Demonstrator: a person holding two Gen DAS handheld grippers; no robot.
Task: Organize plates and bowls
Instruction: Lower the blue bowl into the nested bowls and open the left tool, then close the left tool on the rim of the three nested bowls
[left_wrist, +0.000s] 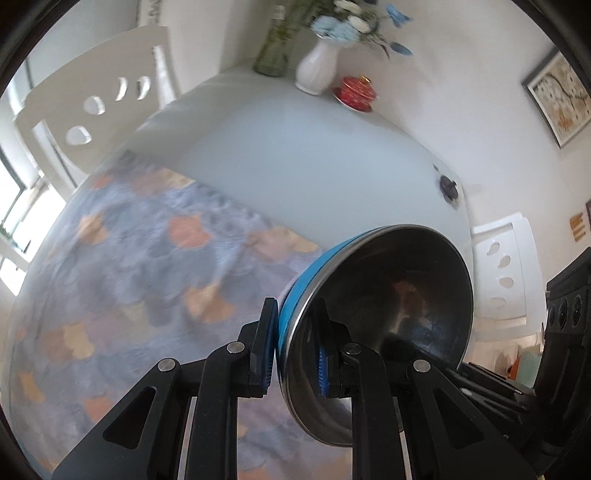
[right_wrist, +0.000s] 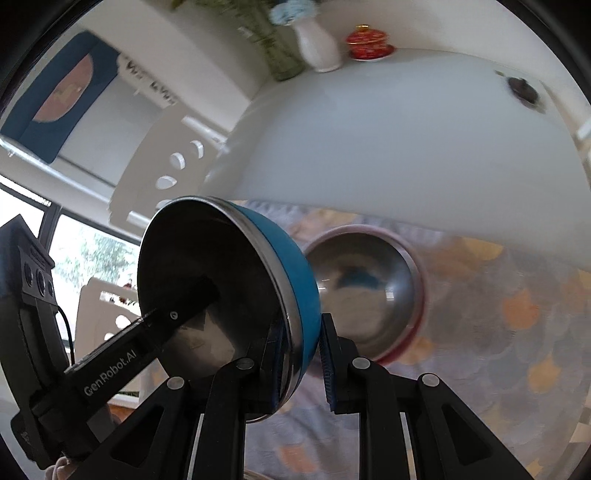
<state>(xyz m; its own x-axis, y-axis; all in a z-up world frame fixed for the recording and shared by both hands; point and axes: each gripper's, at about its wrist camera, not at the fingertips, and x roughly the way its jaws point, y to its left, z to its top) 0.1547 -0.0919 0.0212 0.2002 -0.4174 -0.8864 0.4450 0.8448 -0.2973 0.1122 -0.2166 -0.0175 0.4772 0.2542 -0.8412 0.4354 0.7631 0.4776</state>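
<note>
A blue bowl (left_wrist: 388, 288) with a shiny steel inside hangs tilted on edge above the patterned mat (left_wrist: 140, 258). My left gripper (left_wrist: 293, 343) is shut on its near rim, one pad on the blue outside and one inside. In the right wrist view the same blue bowl (right_wrist: 207, 266) is pinched at its opposite rim by my right gripper (right_wrist: 303, 354). A finger of the left gripper (right_wrist: 184, 306) shows reaching into the bowl there. A second steel bowl with a pink rim (right_wrist: 365, 291) sits upright on the mat (right_wrist: 517, 314) just behind the blue one.
The white table (left_wrist: 295, 147) carries a white vase of blue flowers (left_wrist: 317, 66), a green glass bottle (left_wrist: 273, 51), a red lidded cup on a saucer (left_wrist: 356, 92) and a small dark object (left_wrist: 448, 186) near its edge. White chairs (left_wrist: 92, 110) stand around it.
</note>
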